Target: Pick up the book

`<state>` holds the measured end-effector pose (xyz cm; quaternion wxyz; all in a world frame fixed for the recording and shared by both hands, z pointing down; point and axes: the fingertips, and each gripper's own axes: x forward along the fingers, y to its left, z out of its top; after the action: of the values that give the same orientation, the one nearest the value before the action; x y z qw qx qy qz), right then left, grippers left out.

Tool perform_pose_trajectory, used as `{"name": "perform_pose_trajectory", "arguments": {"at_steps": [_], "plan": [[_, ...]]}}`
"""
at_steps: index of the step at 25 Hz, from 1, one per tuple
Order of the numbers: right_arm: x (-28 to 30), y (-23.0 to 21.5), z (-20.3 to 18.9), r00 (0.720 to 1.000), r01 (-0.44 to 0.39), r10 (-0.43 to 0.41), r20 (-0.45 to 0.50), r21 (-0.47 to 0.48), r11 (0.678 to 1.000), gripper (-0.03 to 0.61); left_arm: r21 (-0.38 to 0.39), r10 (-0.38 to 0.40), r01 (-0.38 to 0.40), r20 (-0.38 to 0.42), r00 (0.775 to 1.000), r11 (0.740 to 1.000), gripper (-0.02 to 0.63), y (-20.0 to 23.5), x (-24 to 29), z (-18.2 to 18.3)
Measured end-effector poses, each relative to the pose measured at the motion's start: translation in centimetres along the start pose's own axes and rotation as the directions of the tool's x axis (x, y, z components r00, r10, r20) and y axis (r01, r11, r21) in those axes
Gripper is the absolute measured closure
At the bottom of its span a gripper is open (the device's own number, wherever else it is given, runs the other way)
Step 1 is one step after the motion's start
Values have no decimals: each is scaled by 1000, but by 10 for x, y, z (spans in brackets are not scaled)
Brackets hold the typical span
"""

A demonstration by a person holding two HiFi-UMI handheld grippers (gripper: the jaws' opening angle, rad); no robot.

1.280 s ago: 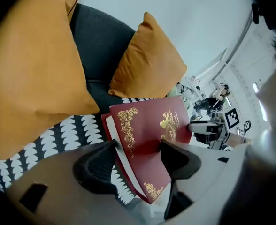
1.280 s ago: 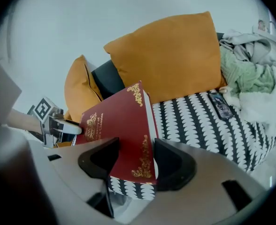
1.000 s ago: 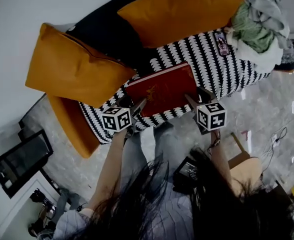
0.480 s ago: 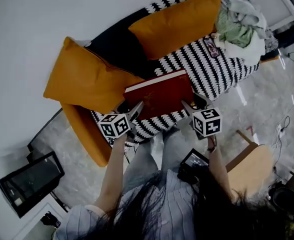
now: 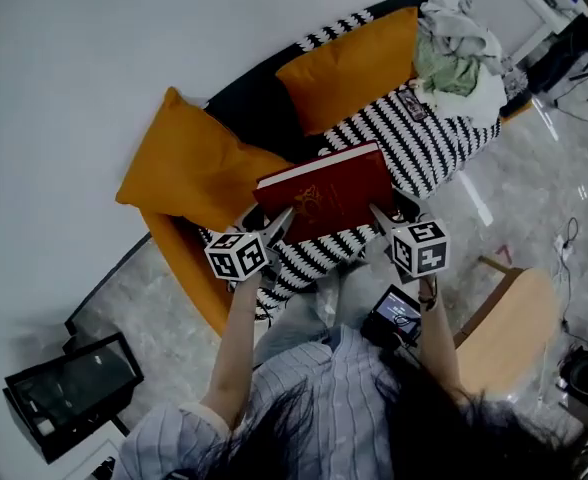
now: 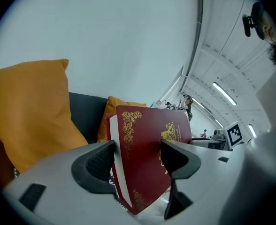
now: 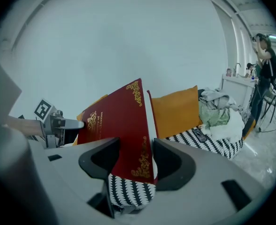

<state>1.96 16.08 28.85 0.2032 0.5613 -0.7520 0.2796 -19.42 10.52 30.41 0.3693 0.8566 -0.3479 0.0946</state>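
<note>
A thick dark red book (image 5: 326, 197) with gold ornaments is held in the air above the sofa, one gripper on each near corner. My left gripper (image 5: 274, 224) is shut on its left corner; in the left gripper view the book (image 6: 147, 158) stands clamped between the two dark pads. My right gripper (image 5: 384, 214) is shut on the right corner, and in the right gripper view the book (image 7: 124, 135) fills the gap between the jaws. The left gripper's marker cube (image 7: 44, 109) shows past the book there.
Below is a sofa with a black-and-white patterned seat (image 5: 429, 138), two orange cushions (image 5: 189, 163) (image 5: 354, 63) and a heap of clothes (image 5: 452, 53) with a phone (image 5: 411, 99) beside it. A wooden stool (image 5: 519, 313) stands at right, a monitor (image 5: 69, 383) on the floor at left.
Both grippers have risen with the book, lifting it off the patterned seat. The sofa now looks smaller and farther below.
</note>
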Motion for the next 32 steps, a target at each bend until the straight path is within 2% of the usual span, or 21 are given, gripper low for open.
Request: {"name": "perform_pose_trajectory", "arguments": {"at_steps": [10, 21, 32], "plan": [[-63, 55, -20, 993, 91, -95, 72, 54, 994, 339, 87, -101, 101, -2, 995, 991, 307, -25, -59, 0], [-121, 73, -56, 971, 207, -221, 87, 151, 967, 341, 122, -203, 212, -82, 976, 970, 307, -58, -74, -28], [-153, 79, -62, 967, 212, -231, 108, 163, 964, 341, 125, -207, 214, -67, 976, 969, 307, -81, -93, -39]]}}
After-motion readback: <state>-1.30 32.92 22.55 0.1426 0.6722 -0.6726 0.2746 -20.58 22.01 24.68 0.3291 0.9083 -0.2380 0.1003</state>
